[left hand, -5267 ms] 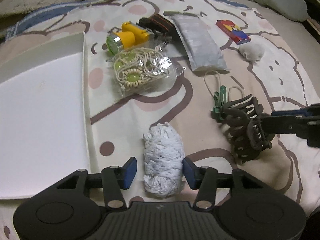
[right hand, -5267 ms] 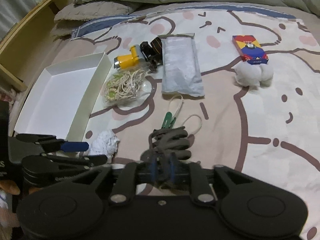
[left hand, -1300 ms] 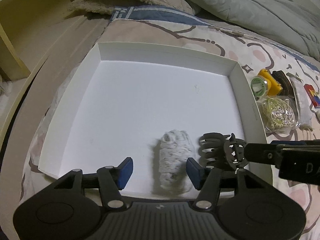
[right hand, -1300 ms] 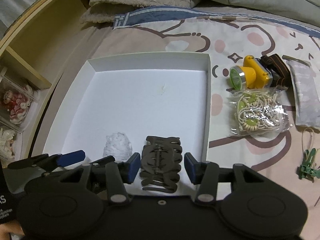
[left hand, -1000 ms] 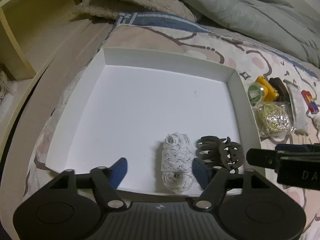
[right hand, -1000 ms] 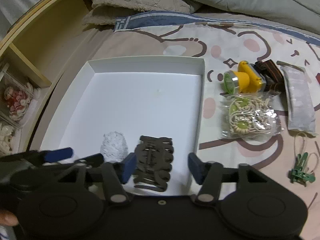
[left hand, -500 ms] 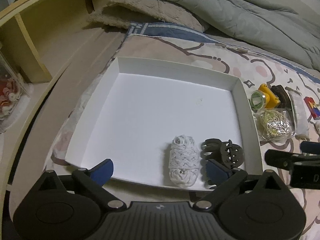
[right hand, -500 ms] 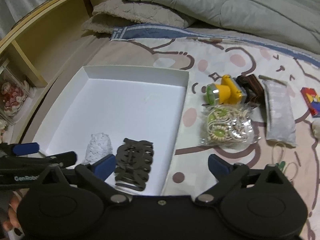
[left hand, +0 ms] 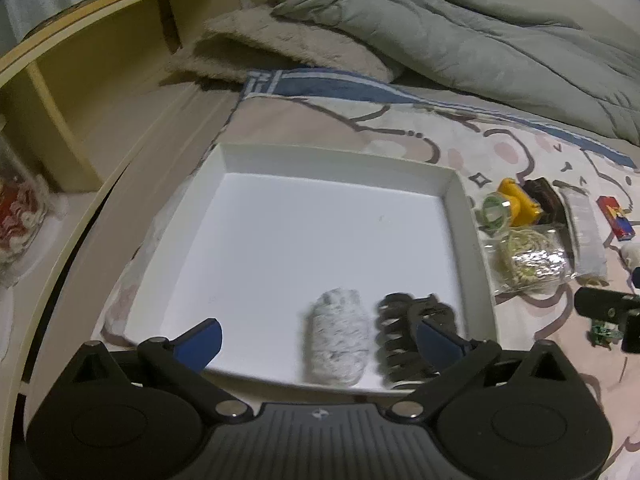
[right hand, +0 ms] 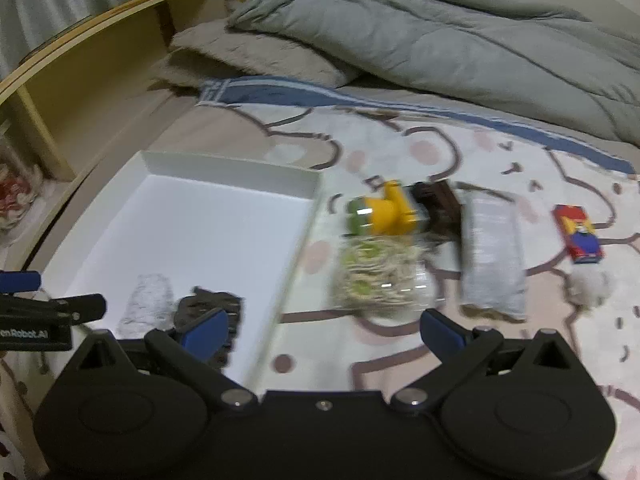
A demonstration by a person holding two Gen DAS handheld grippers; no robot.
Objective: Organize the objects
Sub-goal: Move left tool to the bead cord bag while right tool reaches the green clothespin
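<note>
The left gripper (left hand: pixel 318 336) stands wide apart with nothing between its 2 blue-padded fingers (left hand: pixel 202 335), hovering over the near edge of the white tray (left hand: pixel 464 200). The right gripper (right hand: pixel 322 326) is likewise spread wide and holds nothing, poised above the bedsheet (right hand: pixel 520 152) just past the tray's right wall.

Inside the white tray, near its front right corner, lie 2 things side by side: a white knitted bundle (left hand: pixel 336 340) and, to its right, a dark hair claw (left hand: pixel 408 338) close to the tray's right wall. Whether the 2 touch cannot be told. The rest of the tray floor is bare white.

Outside the tray, beside its right wall, sit a yellow lamp with a green lens (left hand: pixel 506 208) and, just nearer than it, a clear bag of beaded cord (left hand: pixel 528 260). A dark brown strap (left hand: pixel 542 200) lies against the lamp's far side from the tray, and a grey pouch (left hand: pixel 584 236) lies lengthwise beyond that. Farther still from the tray are a red and blue box (right hand: pixel 578 234) and a small white fluffy thing (right hand: pixel 590 286) just below the box. A green clip (left hand: pixel 602 332) shows partly behind the right gripper's finger in the left wrist view.

Behind the tray lie a folded beige blanket (left hand: pixel 280 52) and a grey quilt (left hand: pixel 460 40); a wooden shelf (left hand: pixel 92 80) runs along its left.
</note>
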